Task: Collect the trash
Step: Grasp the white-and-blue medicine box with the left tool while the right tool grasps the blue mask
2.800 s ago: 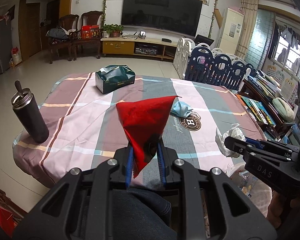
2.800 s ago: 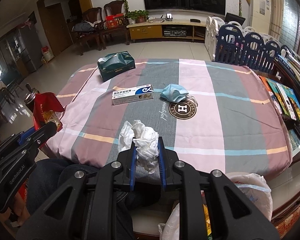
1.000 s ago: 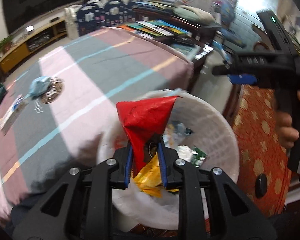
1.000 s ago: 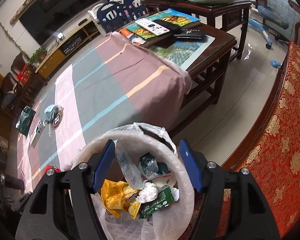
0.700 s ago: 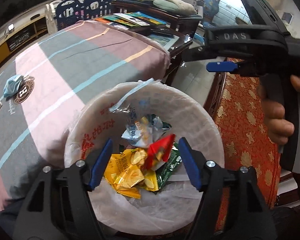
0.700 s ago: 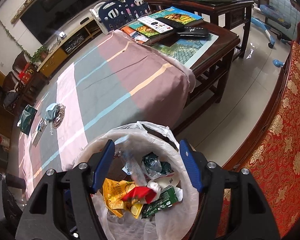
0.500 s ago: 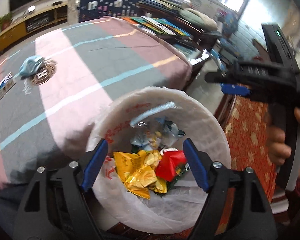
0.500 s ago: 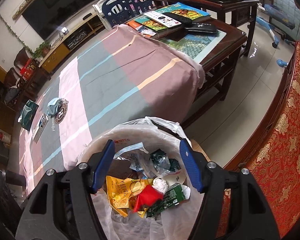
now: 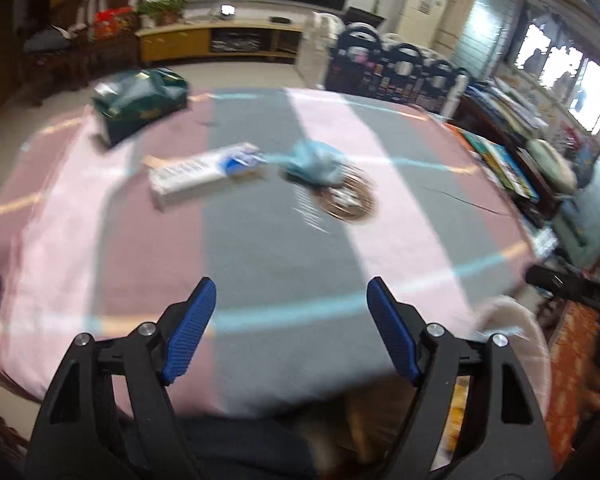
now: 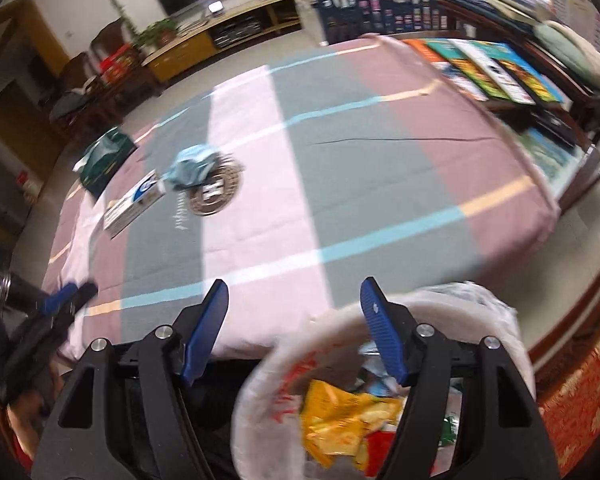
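Observation:
My left gripper (image 9: 291, 294) is open and empty over the near edge of the striped tablecloth (image 9: 276, 240). My right gripper (image 10: 294, 294) is open and empty, just above the white-lined trash bin (image 10: 284, 360), which holds yellow and red wrappers (image 10: 340, 412). On the table lie a white and blue box (image 9: 204, 172) and a crumpled blue face mask (image 9: 314, 160), both far ahead of the grippers; they also show in the right wrist view as the box (image 10: 134, 204) and the mask (image 10: 192, 166). The bin's rim shows at the lower right of the left wrist view (image 9: 516, 320).
A green tissue pack (image 9: 140, 100) sits at the table's far left. A dark steel flask (image 10: 16, 284) stands at the table's left edge. A side table with books (image 10: 496, 68) is to the right. A red patterned seat (image 10: 580, 408) is beside the bin.
Both grippers have swung from over the bin back toward the table. The red wrapper and the tissue, held earlier, now lie in the bin.

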### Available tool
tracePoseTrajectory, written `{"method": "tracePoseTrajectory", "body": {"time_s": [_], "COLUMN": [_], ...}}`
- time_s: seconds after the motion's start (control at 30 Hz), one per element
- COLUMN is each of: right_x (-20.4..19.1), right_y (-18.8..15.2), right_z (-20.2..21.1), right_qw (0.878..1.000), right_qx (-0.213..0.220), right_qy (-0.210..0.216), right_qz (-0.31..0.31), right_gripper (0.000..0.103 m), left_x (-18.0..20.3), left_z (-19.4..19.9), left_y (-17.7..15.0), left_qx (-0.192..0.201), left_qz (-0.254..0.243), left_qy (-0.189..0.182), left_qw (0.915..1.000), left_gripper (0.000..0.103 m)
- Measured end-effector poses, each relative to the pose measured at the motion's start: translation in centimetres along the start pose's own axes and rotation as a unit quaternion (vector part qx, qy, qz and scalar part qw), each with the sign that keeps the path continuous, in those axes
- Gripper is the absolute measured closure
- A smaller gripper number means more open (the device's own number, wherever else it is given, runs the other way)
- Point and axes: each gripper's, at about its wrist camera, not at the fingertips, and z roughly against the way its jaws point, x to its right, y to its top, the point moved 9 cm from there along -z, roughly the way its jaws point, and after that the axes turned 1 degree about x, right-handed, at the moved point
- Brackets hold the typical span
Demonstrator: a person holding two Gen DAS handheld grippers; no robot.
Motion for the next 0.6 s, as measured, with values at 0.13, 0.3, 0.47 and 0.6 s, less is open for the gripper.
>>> {"method": "tracePoseTrajectory", "body": {"time_s": [0.13,0.3,0.47,0.6], "right_x": [-2.7,-2.5,-1.8,-3.8], "right_y": [-0.4,-1.2,0.4,2.7], "right_z": [-1.9,-4.7,-6.9,-9.2], "right_qw": [1.0,0.999,0.998,0.998], "right_qx": [-0.017,-0.051,-0.058,-0.057], "right_qy": [0.013,0.005,-0.009,-0.009], "right_qz": [0.023,0.015,0.005,0.031], "right_gripper": [0.035,0.033,0.032,0.032], "left_x": [-6.4,-8.3,-7.1,-6.1], "left_z": [-3.8,-9.4,-14.5,-16.4], "left_y": [4.8,8.2,7.8,7.7], "left_qx": [-0.025,-0.072,-0.124,-0.137], "left_qz": [0.011,-0.031,-0.129,-0.16], "left_qy": [0.035,-0.003,-0.017,-0.044], "left_qw": [0.999,0.9969,0.9837,0.9766], "left_gripper": [0.018,0.012,0.01,0.011]}}
